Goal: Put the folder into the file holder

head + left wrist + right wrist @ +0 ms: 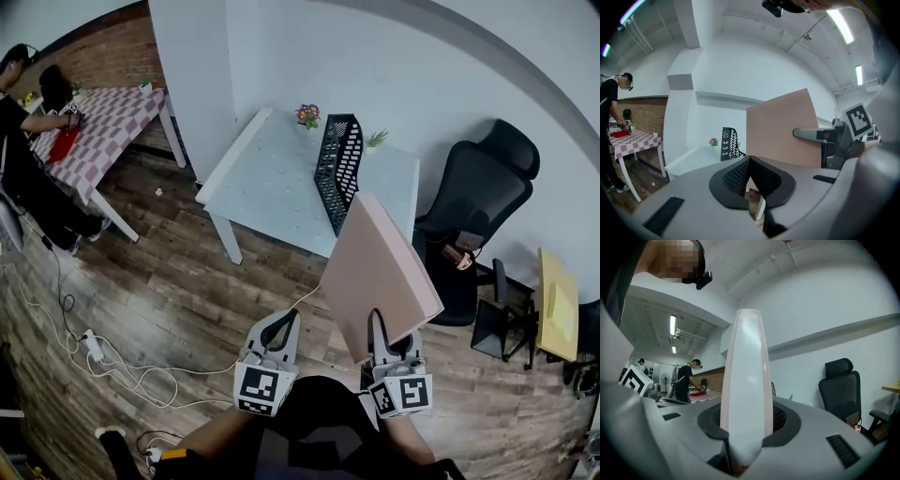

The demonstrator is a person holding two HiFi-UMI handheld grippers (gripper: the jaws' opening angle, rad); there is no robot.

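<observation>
At five o'clock of the head view, the folder [380, 272] is held clear of the floor, tilted up and away toward one o'clock, with its lower edge clamped between the jaws of the right gripper [379, 330]. In the right gripper view its pale edge is seen standing straight up between the pads, which are pressed on both covers. The left gripper [281, 328], at seven o'clock, is closed on nothing; its pads are seen to meet at their tips.

The folder is judged stiff and board-like, since its flat shape is kept although it is gripped at one edge only. It is probably light, but the long span above the pads may let it swing or pivot. The smooth cover may slip, so a hold near the middle of the lower edge is judged soundest.

One folder is counted, and one black mesh file holder [339, 169], standing at twelve o'clock on the one white table [262, 183], well apart from the folder. Two small plants are counted beside the holder, and one black office chair [483, 197] at two o'clock.
</observation>
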